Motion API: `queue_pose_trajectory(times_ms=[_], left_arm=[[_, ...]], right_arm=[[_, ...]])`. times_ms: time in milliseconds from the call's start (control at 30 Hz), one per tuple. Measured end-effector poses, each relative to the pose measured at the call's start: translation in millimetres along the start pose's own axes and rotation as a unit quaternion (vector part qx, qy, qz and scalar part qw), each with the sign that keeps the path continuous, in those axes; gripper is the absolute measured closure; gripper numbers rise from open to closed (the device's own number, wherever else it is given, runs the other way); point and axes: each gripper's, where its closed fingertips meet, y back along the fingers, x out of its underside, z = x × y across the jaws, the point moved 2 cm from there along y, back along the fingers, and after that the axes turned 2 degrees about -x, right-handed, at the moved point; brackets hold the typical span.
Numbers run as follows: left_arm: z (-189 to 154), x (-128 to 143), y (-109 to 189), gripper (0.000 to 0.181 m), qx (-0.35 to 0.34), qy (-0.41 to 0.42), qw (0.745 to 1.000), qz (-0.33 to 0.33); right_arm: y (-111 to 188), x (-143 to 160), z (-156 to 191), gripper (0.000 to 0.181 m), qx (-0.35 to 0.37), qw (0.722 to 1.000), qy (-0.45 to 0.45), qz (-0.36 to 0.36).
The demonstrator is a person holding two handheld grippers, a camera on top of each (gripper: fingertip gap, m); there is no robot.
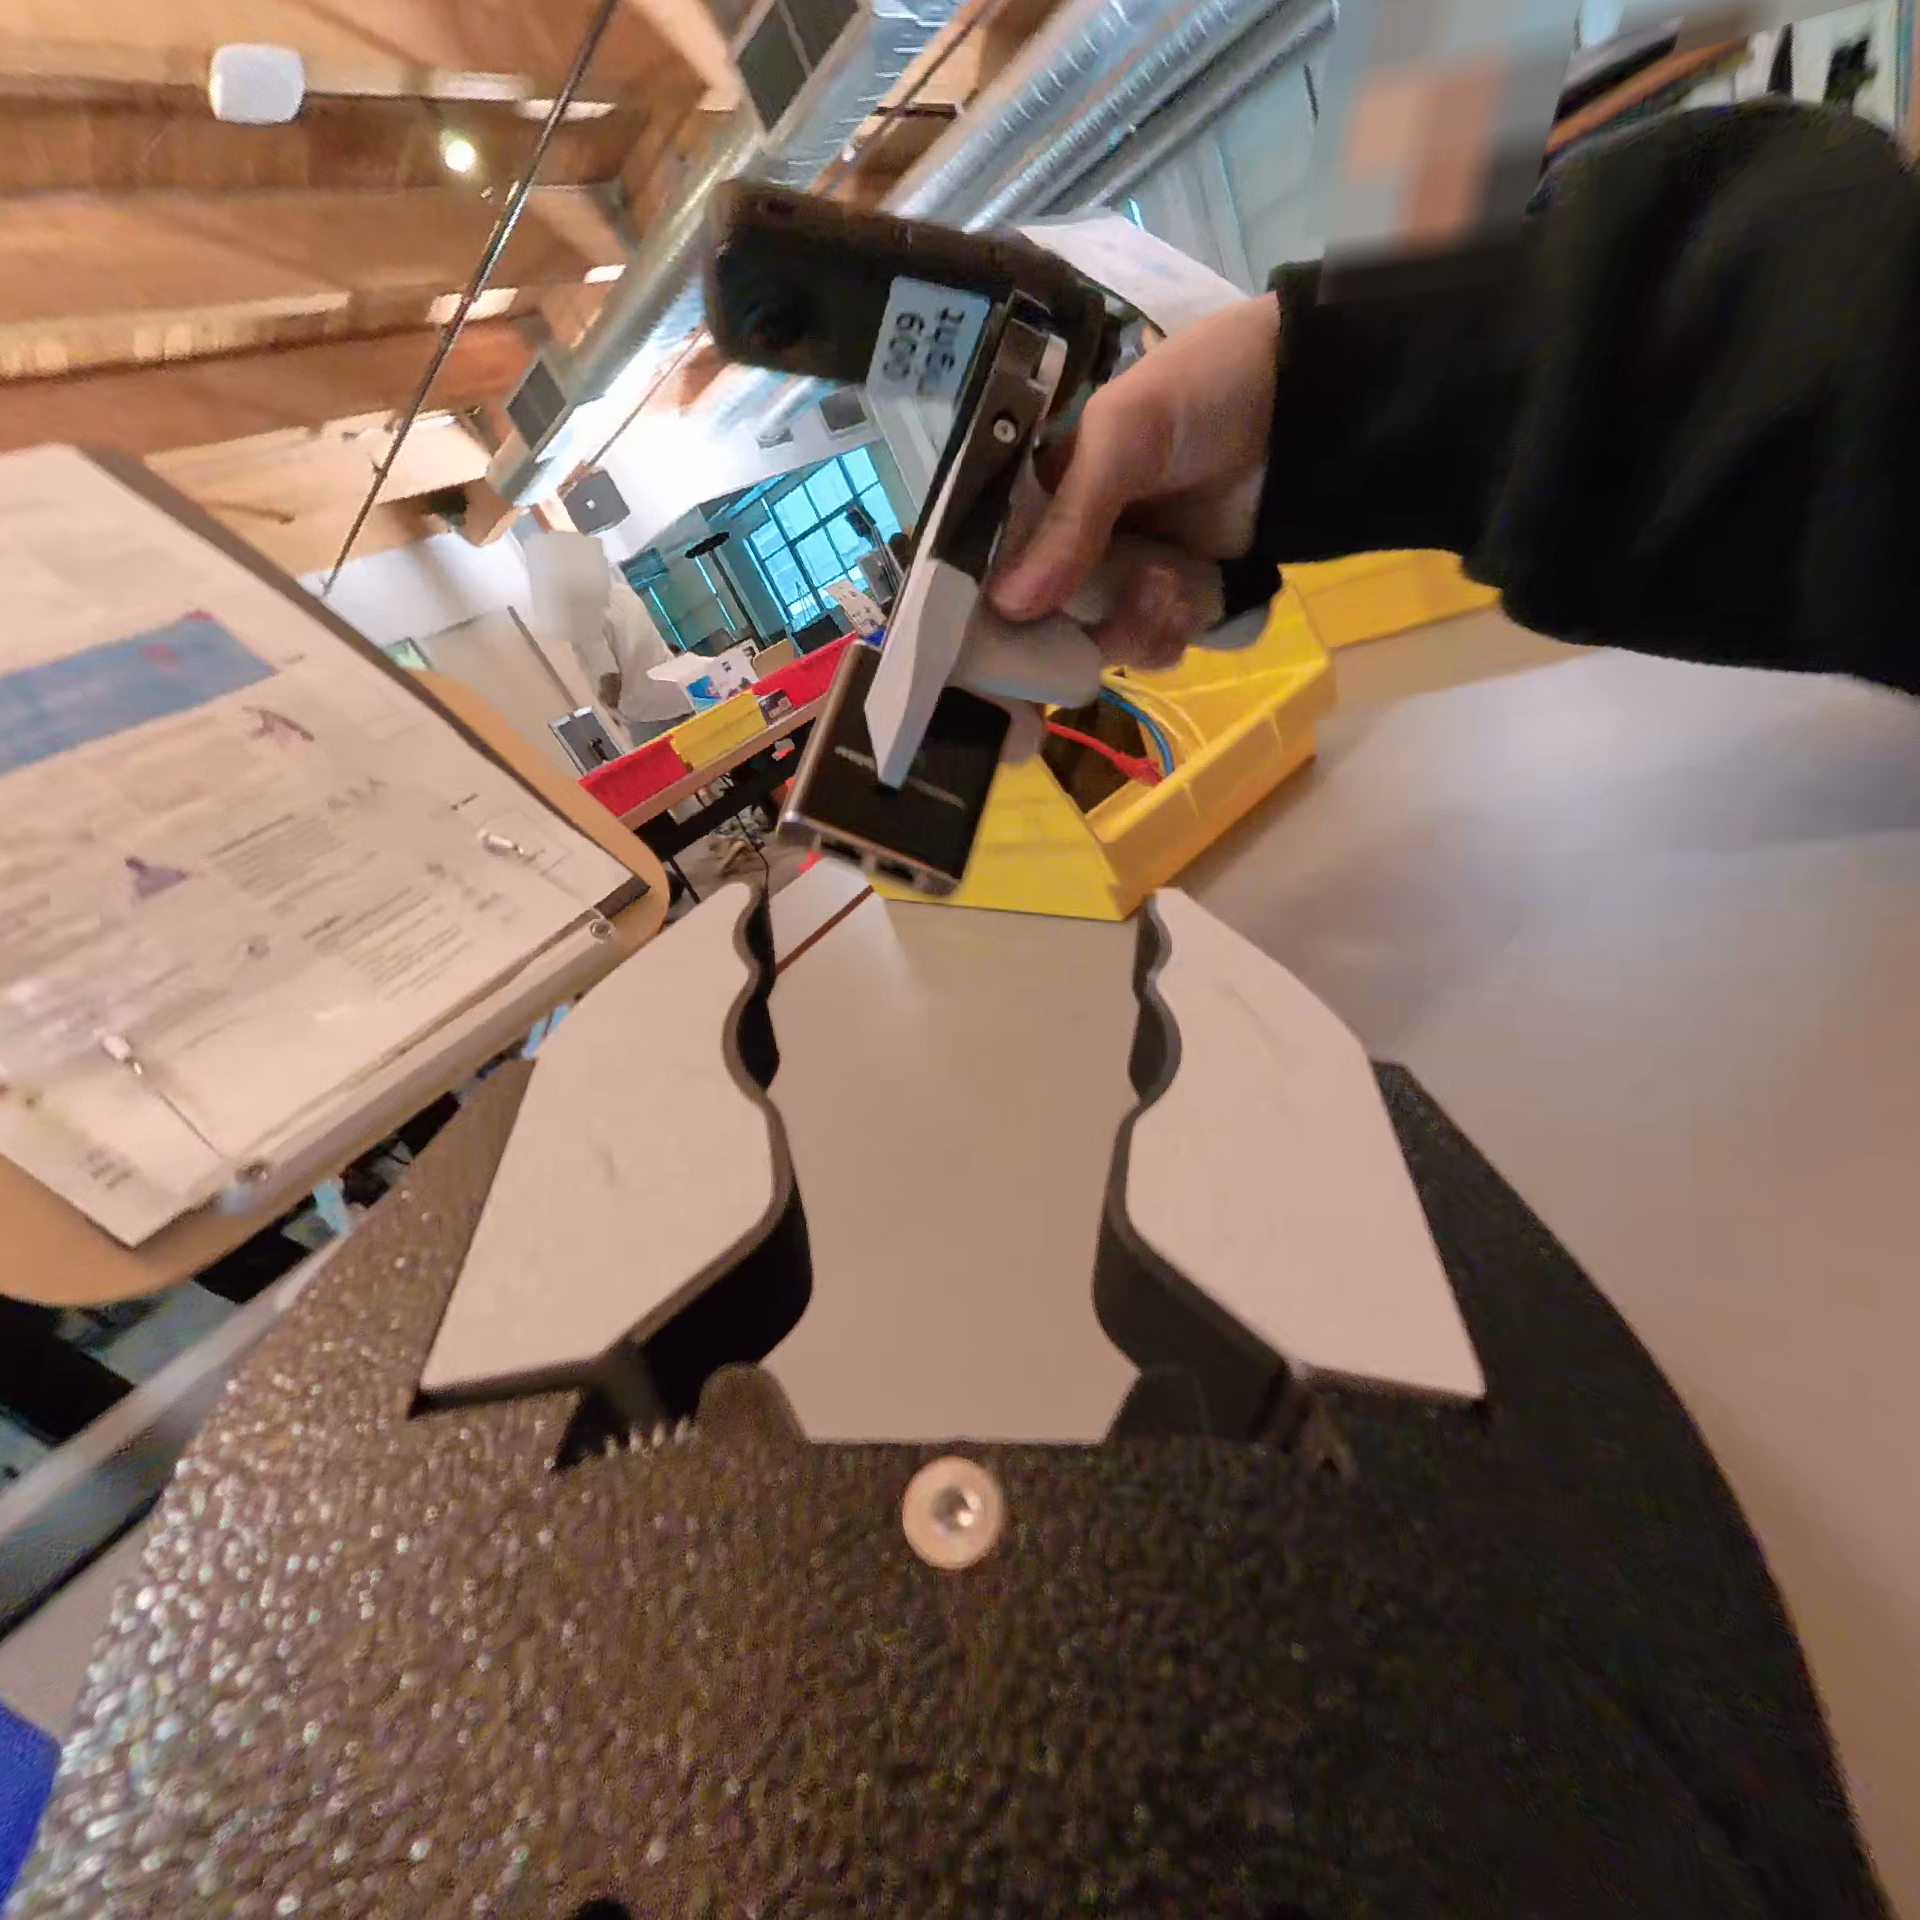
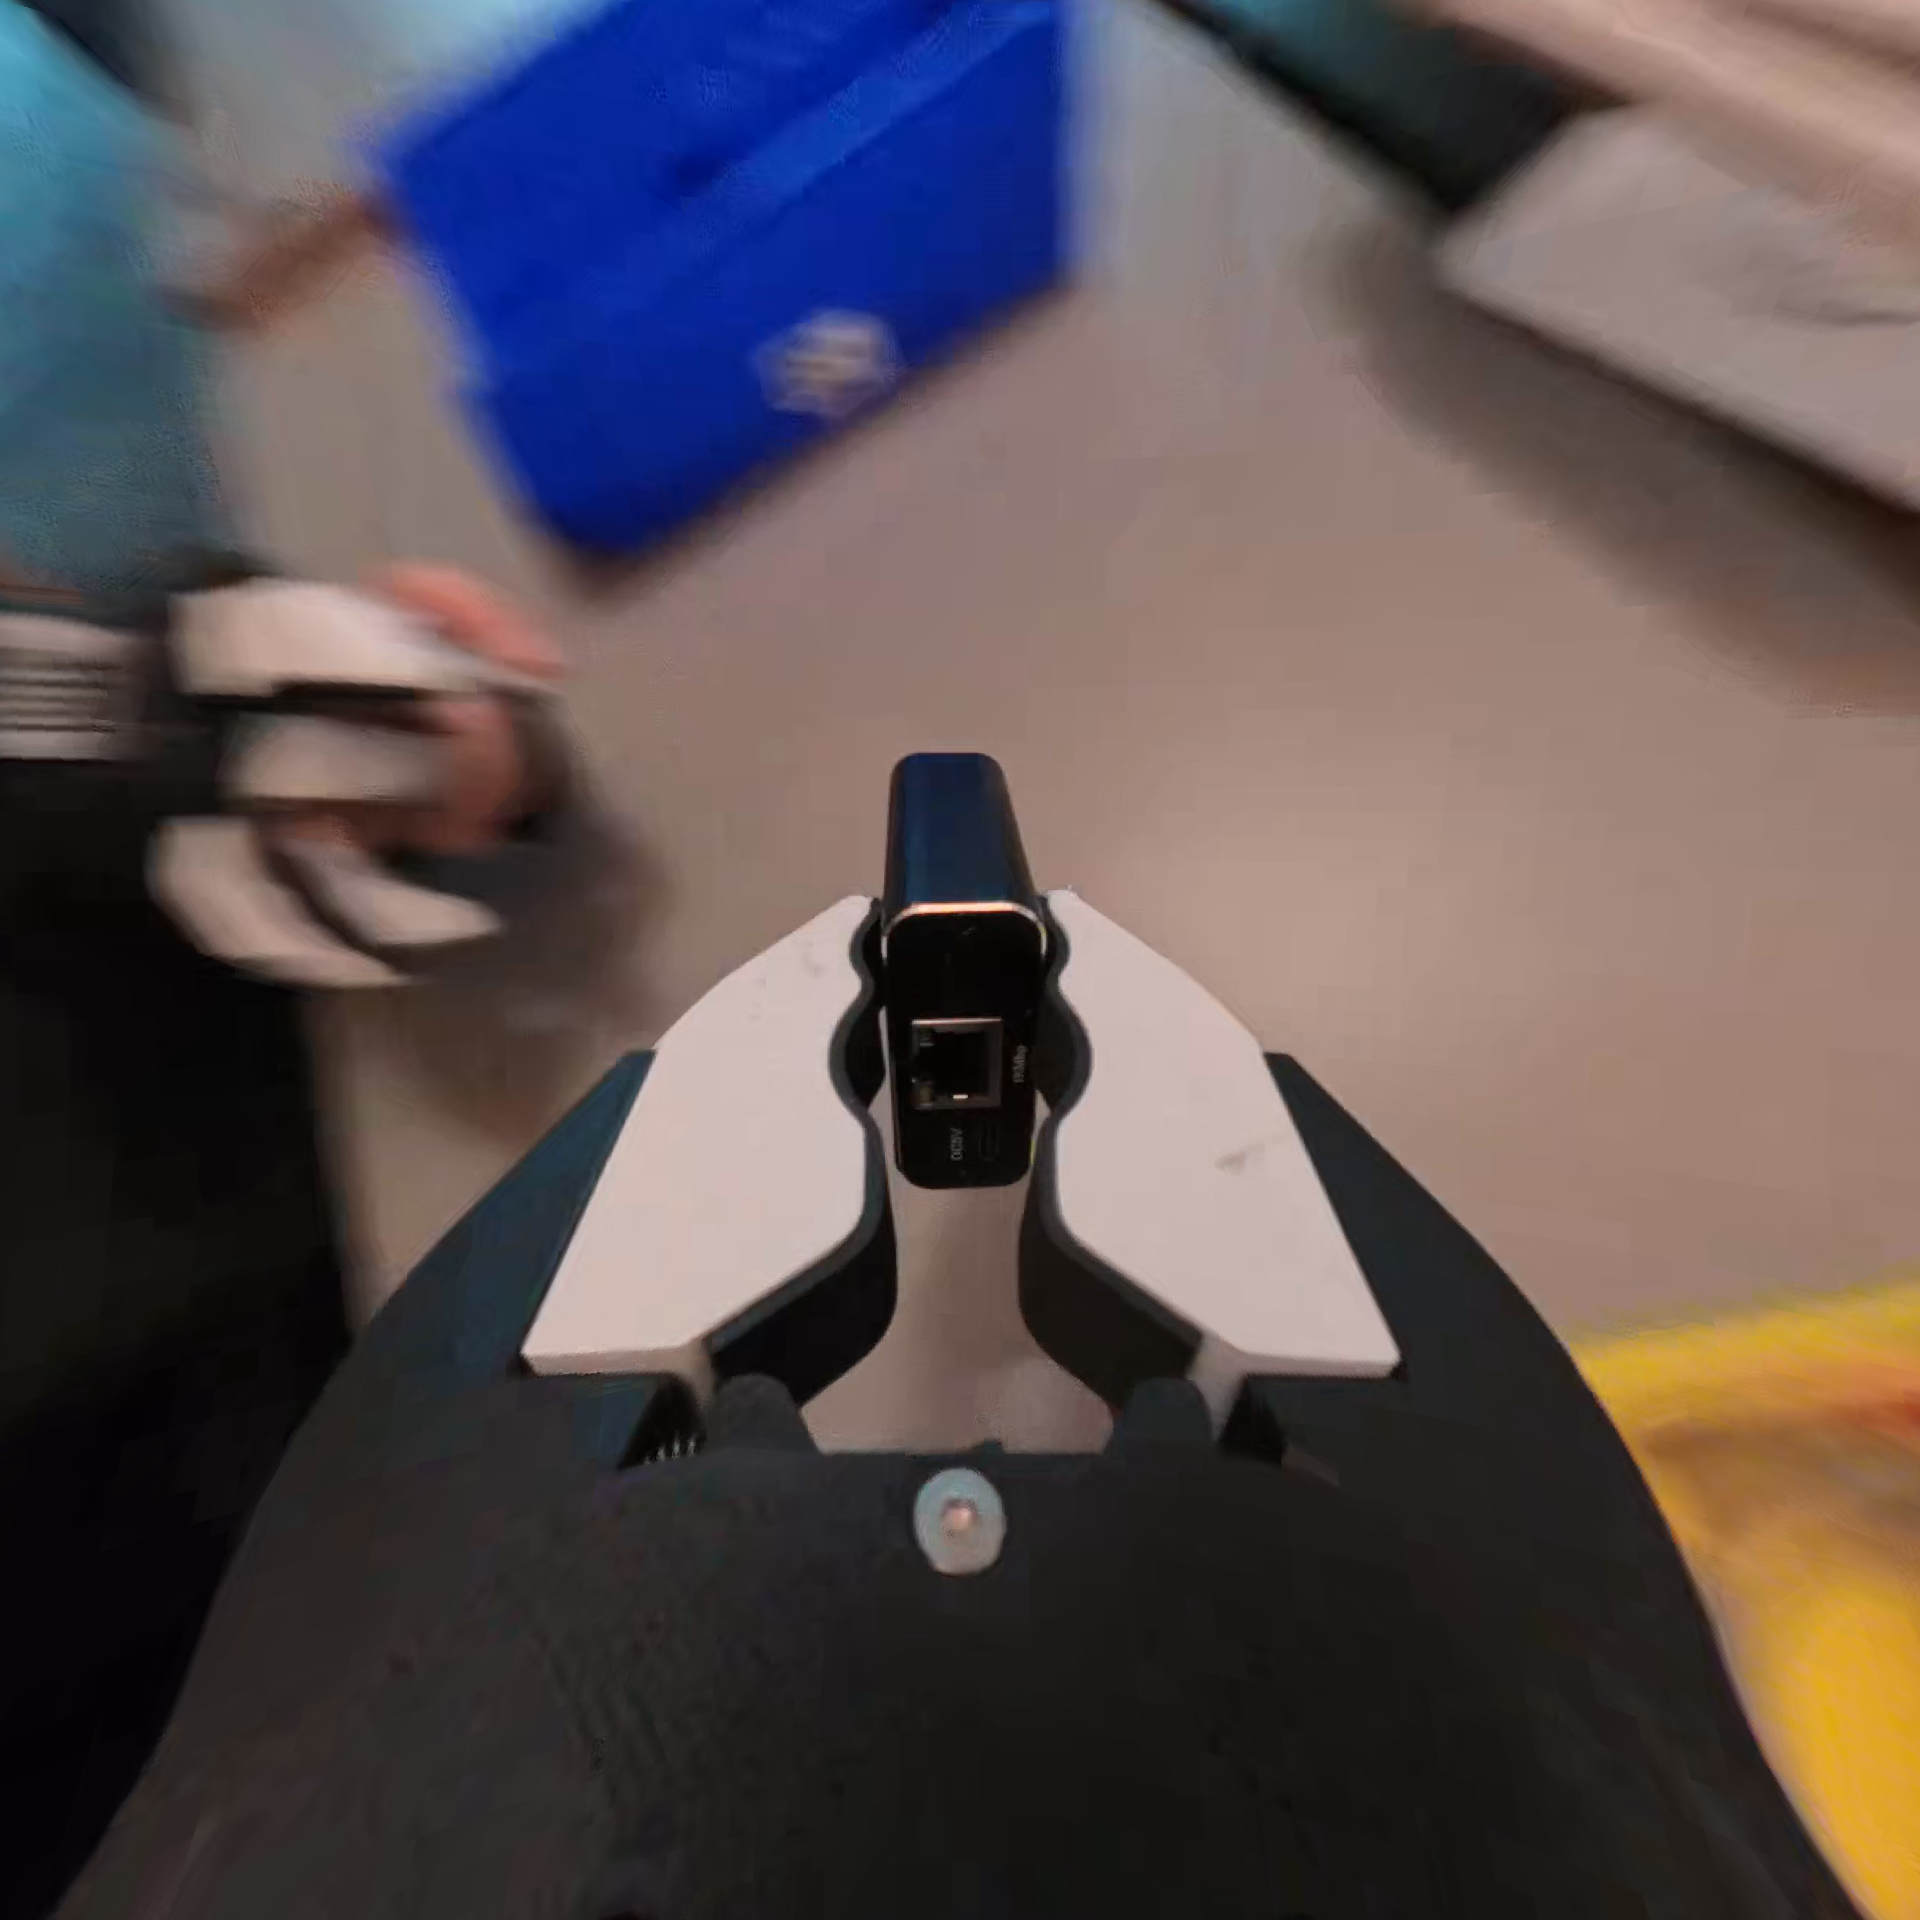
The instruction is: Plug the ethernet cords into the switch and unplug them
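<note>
Switch [image 2: 961,1023], a small glossy black box with rounded corners and a bright metal edge band, sits clamped between the white fingers [image 2: 743,1132] of the right claw [image 2: 961,935], held clear above the grey worktop [image 2: 1299,779]. In the right wrist view one end face points back at the camera, showing a single square network socket; the far end is foreshortened and its ports are out of sight. In the left wrist view the same switch [image 1: 899,779] hangs from the right claw [image 1: 914,727] just in front of a yellow plastic bin [image 1: 1216,769], and its lower end shows a row of sockets, partly cut off by the worktop edge. A hand [image 1: 1132,488] in a black sleeve [image 1: 1621,405] grips that tool.

Inside the yellow bin, behind the switch, lie a red cord [image 1: 1107,750] and a blue cord [image 1: 1143,717], mostly hidden by the bin wall and the claw, so their plugs are hard to make out.

Left claw [image 1: 956,935] stands released, its two flat white wavy-edged fingers spread wide with nothing between them, mounted on a rough, speckled black body. Left of the switch a binder [image 1: 260,831] of printed pages in clear sleeves lies on a rounded wooden board.

Much of the right wrist view is smeared by motion: a blue bin [image 2: 727,260] beyond the switch and the left claw [image 2: 312,779] to its left are only blurred shapes
</note>
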Motion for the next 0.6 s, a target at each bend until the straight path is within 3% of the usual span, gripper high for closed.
queue_pose_trajectory(times_ms=[100,200,333,433,600], left_arm=[[14,5,2,0.118,-0.012,0.049,0.999,0.008],[18,12,0,0.121,-0.003,0.087,0.996,0.015],[12,20,-4,0.121,0.015,0.110,0.993,0.032],[4,25,-7,0.122,0.030,0.104,0.993,0.051],[-7,40,-10,0.121,0.047,0.082,0.988,0.120]], right_arm=[[67,-7,-116,0.157,0.254,0.965,0.003,0.059],[115,-8,-194,0.157,0.386,0.914,0.010,0.122],[123,-6,-248,0.157,0.439,0.874,0.052,0.201],[99,2,-263,0.157,0.401,0.892,0.027,0.209],[75,16,-271,0.157,0.386,0.895,0.027,0.220]])
